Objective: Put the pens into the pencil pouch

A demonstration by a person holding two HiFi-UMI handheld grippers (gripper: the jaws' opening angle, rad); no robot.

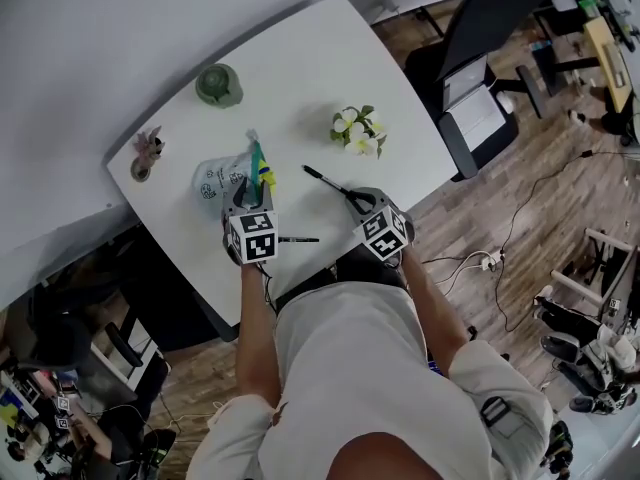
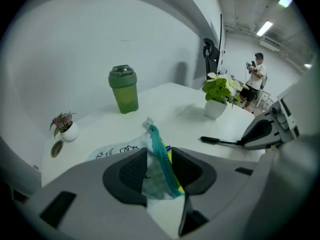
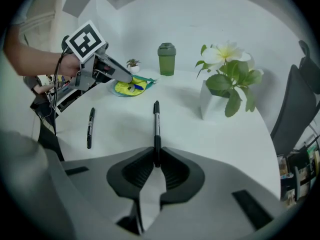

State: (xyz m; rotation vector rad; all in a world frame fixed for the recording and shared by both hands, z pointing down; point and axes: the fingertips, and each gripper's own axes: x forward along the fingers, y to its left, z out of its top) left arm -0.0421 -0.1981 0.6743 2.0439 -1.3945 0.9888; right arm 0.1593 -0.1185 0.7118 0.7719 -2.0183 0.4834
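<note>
**Currently: one pen gripped by its end, pouch pinched at the zip**

The left tongs [image 2: 157, 169] were clamped on the pencil pouch [image 1: 225, 176], with the pads pressing the mesh and the teal zip edge. The rest of the pouch lay slack on the table just ahead of them. The right tongs [image 3: 156, 164] were closed on the near end of a black pen [image 3: 156, 124], which pointed straight away from them along the tabletop. A second pen [image 1: 298, 239] lay between the two tongs, close to the table's near edge.

Risks, as we judged them:
- The grip sat at the very end of the pen, so the long free length could swing or slip once it was lifted.
- The left pads held the zip edge pinched, so the mouth might be too narrow and the pen tip could snag on mesh or zip teeth.
- The pouch was limp, so a push from the pen could fold it instead of entering.
- The second pen could be nudged off the edge by a forearm.
- The flower pot [image 1: 357, 131], beyond the right tongs, could be clipped on a wide swing.

The surface was a white table [image 1: 300, 78], smooth and matte. A green bottle [image 1: 218, 85] stood well beyond the left tongs, and a small potted plant [image 1: 148, 146] stood off to their left. The room had a grey wall, a wooden floor [image 1: 540, 198] with trailing cables, and an office chair [image 1: 470, 58] to the right of the table.
</note>
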